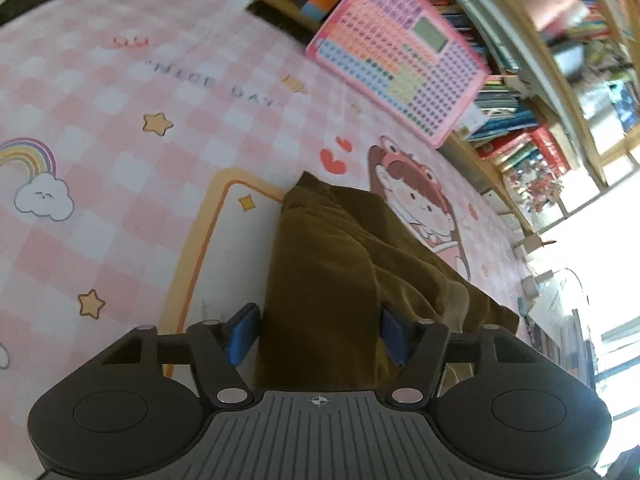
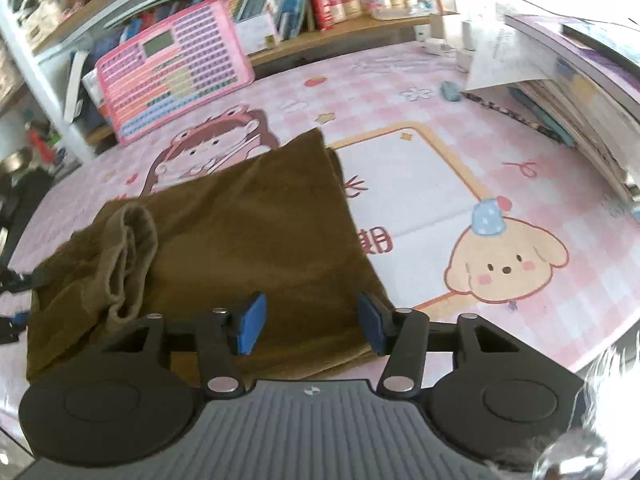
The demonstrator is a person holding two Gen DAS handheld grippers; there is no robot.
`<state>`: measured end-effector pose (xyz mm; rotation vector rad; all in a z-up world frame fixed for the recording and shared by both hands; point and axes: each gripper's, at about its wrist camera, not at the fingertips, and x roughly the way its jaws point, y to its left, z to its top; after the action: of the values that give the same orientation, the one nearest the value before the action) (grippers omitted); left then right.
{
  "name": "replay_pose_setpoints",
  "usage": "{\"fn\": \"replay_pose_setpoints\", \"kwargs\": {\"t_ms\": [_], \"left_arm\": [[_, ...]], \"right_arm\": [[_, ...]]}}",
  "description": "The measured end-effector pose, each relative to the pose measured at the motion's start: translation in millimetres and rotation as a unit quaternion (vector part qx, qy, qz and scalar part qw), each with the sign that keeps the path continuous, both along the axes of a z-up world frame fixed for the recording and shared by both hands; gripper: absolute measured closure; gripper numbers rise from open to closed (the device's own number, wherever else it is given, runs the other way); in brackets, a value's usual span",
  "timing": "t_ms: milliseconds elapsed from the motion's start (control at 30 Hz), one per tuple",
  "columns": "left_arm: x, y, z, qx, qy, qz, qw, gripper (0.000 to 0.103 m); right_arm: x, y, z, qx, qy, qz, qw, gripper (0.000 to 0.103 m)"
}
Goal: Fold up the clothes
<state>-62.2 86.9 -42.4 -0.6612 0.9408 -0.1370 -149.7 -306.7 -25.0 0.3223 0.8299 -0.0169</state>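
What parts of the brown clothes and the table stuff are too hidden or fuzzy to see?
- Brown garment: its near edge is hidden behind the right gripper in the right wrist view.
- Left gripper view: the garment's near end is hidden by the gripper body.
- Pink keypad toy: key labels too small and blurred.
- Book stack: cut off by the frame edge.

This looks like a child's room or study corner at home. The surface wears a pink checked mat with drawings of a girl, a puppy, a rainbow, stars and the words "NICE DAY". Behind the mat, wooden shelves are packed full of colourful books and boxes. A pink learning board with many little buttons and a small screen leans against those shelves. To the right of the mat a stack of books is piled high. Bright daylight comes in beside the shelves.
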Motion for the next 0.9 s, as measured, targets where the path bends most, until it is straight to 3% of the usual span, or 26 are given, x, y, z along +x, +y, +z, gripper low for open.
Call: {"fn": "replay_pose_setpoints", "kwargs": {"t_ms": [100, 267, 333, 400, 667, 900], "left_arm": [[8.0, 2.9, -7.6, -0.012, 0.011, 0.000, 0.9999, 0.049], [12.8, 1.7, -12.6, -0.017, 0.016, -0.010, 0.9997, 0.056], [13.4, 1.6, -11.3, -0.016, 0.013, -0.013, 0.9997, 0.067], [11.8, -0.5, -3.4, -0.004, -0.003, -0.021, 0.9998, 0.085], [15.4, 17.0, 33.8, 0.060, -0.074, -0.023, 0.9952, 0.087], [20.1, 65.9, 22.4, 0.102, -0.057, 0.006, 0.9931, 0.081]], "right_arm": [[-2.8, -1.3, 6.6, -0.001, -0.017, -0.024, 1.000, 0.054], [1.3, -3.1, 1.6, -0.009, -0.003, -0.045, 0.999, 0.056], [1.1, -2.1, 1.9, -0.008, -0.005, -0.055, 0.998, 0.056], [2.8, 1.8, 0.0, -0.012, -0.001, -0.054, 0.998, 0.056], [20.3, 40.8, -7.3, -0.004, 0.011, -0.004, 1.000, 0.055], [37.5, 93.7, -2.2, -0.029, 0.002, 0.054, 0.998, 0.051]]}}
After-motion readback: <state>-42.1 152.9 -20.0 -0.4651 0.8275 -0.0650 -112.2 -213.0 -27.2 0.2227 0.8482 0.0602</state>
